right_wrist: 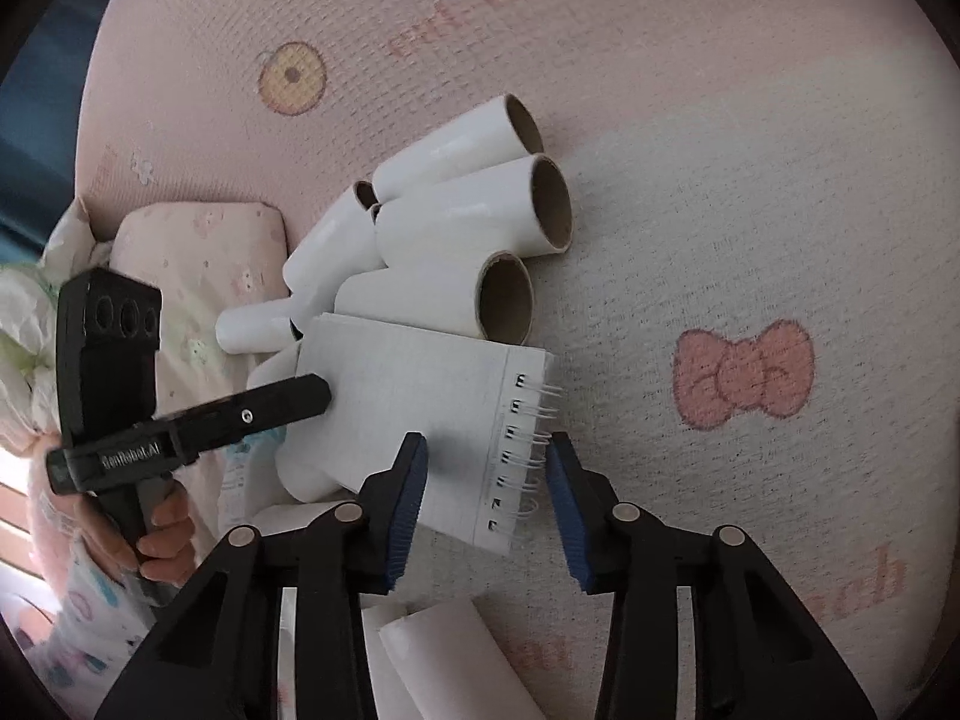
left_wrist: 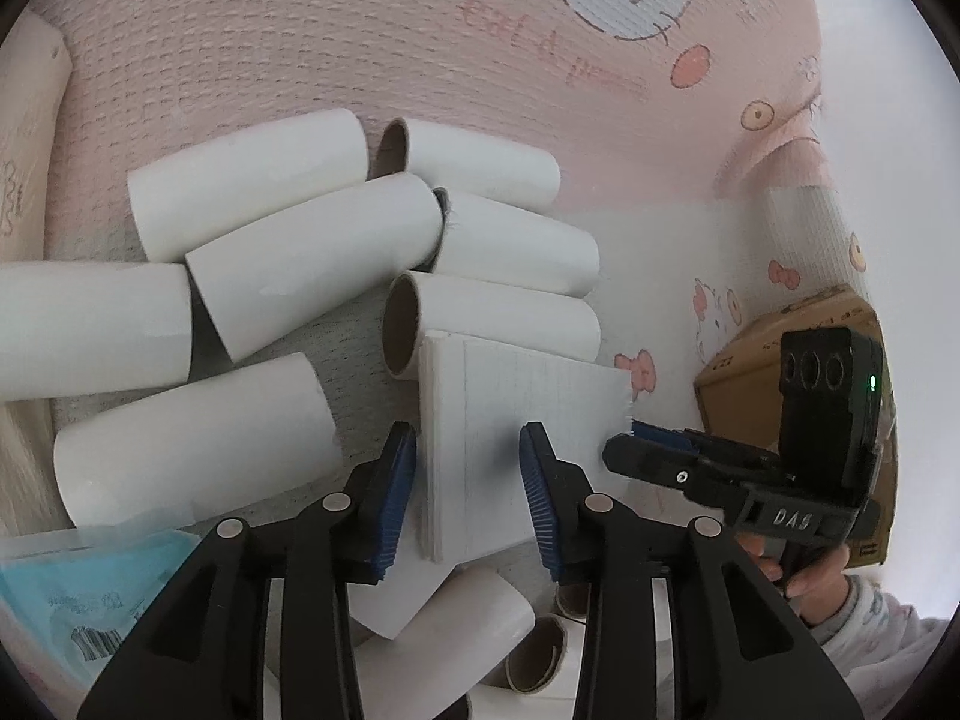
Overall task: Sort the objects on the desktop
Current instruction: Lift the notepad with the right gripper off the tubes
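Observation:
A white spiral notebook (left_wrist: 510,420) lies flat on top of a heap of white cardboard tubes (left_wrist: 312,240) on a pink cartoon mat. In the left wrist view my left gripper (left_wrist: 469,438) is open over the notebook's bound-free end: one blue pad hangs just off its edge, the other over its cover. In the right wrist view my right gripper (right_wrist: 486,444) is open around the spiral-wire edge of the notebook (right_wrist: 420,384), with the wires between the jaws and a gap on the right side. Each gripper shows in the other's view, at the notebook's far end.
More tubes (right_wrist: 468,210) lie loose around and under the notebook. A brown cardboard box (left_wrist: 756,354) stands to the right, and a blue-printed plastic packet (left_wrist: 90,594) lies at the lower left. A pale cushion (right_wrist: 198,252) sits left of the heap. Hands hold both grippers' handles.

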### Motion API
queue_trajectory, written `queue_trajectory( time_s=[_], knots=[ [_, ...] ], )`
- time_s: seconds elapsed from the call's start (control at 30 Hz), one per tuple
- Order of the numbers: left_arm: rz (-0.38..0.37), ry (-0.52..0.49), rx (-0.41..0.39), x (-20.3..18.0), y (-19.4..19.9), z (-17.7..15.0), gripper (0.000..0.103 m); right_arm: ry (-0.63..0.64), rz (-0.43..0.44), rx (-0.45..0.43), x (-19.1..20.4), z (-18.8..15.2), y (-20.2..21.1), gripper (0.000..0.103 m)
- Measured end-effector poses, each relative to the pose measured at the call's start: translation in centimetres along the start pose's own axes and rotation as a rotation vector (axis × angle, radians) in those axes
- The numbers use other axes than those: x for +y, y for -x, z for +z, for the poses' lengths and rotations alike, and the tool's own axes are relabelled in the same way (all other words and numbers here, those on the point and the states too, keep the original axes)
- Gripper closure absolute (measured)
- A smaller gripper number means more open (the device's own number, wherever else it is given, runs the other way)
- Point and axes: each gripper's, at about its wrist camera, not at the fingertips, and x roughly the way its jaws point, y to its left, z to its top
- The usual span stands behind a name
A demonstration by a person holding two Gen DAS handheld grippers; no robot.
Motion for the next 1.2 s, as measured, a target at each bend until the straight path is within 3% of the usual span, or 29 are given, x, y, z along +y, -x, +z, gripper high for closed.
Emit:
queue_trajectory(
  time_s=[0.13, 0.47, 1.2],
  knots=[
    [0.031, -0.042, -0.01, -0.9, 0.1, -0.2, 0.064, -0.002, 0.023, -0.012, -0.1, 0.0, 0.6, 0.065],
    [0.064, -0.096, -0.014, -2.9, 1.6, -1.3, 0.064, 0.091, -0.074, -0.03, 2.2, -0.6, 2.2, 0.065],
    [0.002, -0.237, -0.296, -12.3, 10.6, -1.9, 0.064, 0.244, -0.137, -0.288, 7.7, -1.1, 14.1, 0.065]
  ],
)
